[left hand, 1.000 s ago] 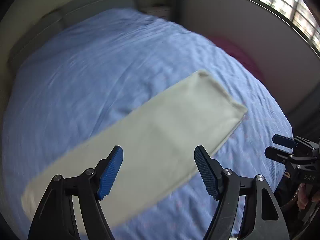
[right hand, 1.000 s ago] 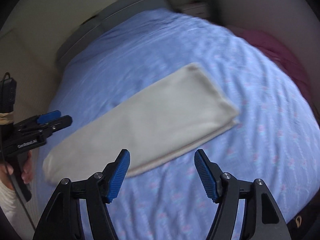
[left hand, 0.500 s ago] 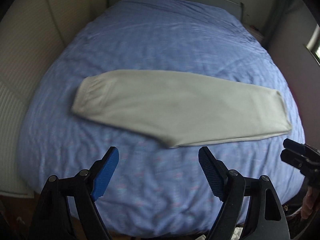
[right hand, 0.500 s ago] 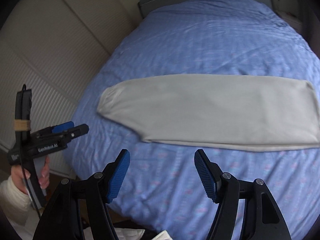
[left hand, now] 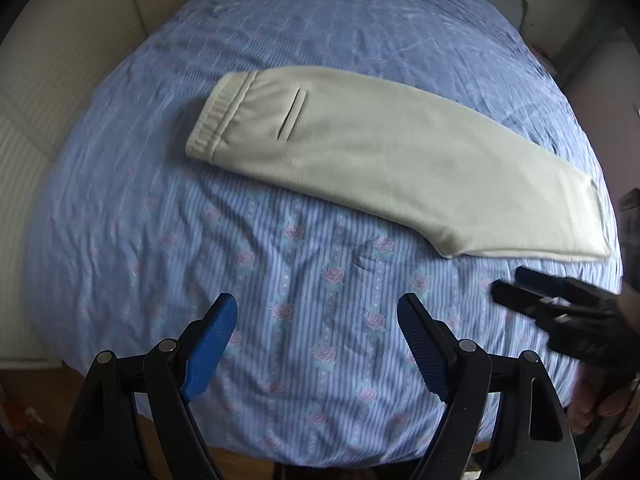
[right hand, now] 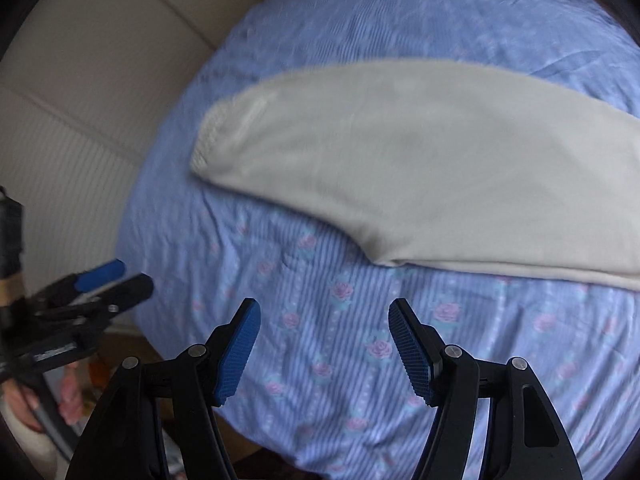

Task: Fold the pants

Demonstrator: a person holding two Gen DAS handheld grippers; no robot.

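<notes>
Cream-coloured pants [left hand: 384, 152] lie flat on the blue striped bedspread [left hand: 304, 320], folded lengthwise so one leg covers the other. In my left camera they run from the ribbed waistband [left hand: 212, 120] at upper left of centre down to the cuffs at the right edge, with a slit pocket [left hand: 292, 114] just beside the waistband. My left gripper [left hand: 318, 344] hangs over the bare spread in the lower part of the frame, blue pads spread wide, nothing between them, well short of the cloth. My right gripper [left hand: 536, 296] shows blurred at the lower right of that view, near the cuff end but apart from it.

In my right camera the pants [right hand: 420, 176] cross the upper middle and run off the right edge. My right gripper [right hand: 324, 340] is released too, pads wide over the rose-patterned spread, clear of the fabric. At lower left, my left gripper [right hand: 108, 280] sits off the bed's edge, before a pale panelled wall [right hand: 80, 80].
</notes>
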